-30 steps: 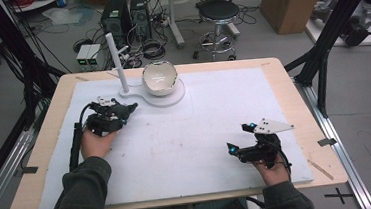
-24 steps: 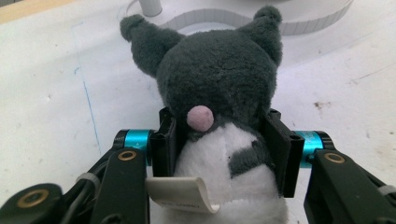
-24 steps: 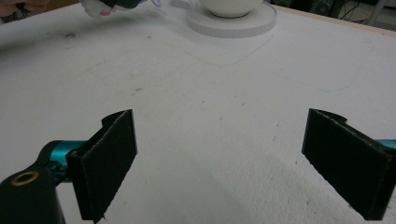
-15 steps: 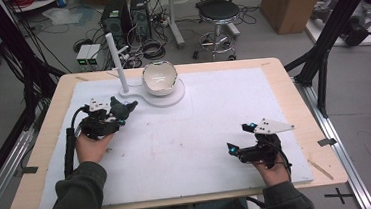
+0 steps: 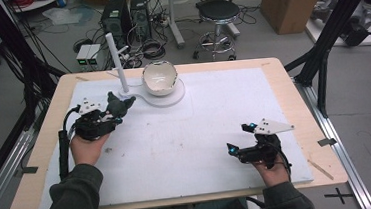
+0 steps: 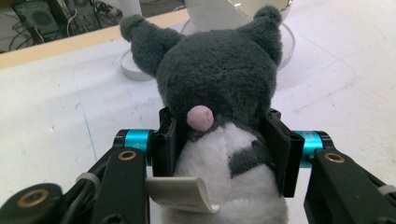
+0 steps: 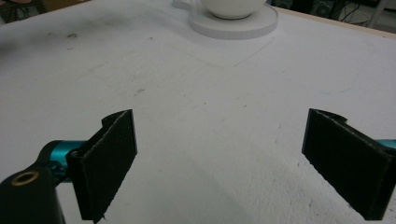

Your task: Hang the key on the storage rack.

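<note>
Already grasped: left tool (image 5: pixel 116 107) clamps the plush (image 6: pixel 219 93), lifted near the table's far-left edge, short of the bowl (image 5: pixel 160 78). Placement remains. Right tool (image 7: pixel 219 163) gapes empty, near-right.

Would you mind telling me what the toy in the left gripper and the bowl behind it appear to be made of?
The plush toy looks like soft synthetic fur, matte and fuzzy: grey head and ears, white belly, a pink nose, and a sewn-in fabric tag. The bowl looks like glazed ceramic or hard plastic; its smooth white surface catches glossy highlights, so either is possible.
</note>
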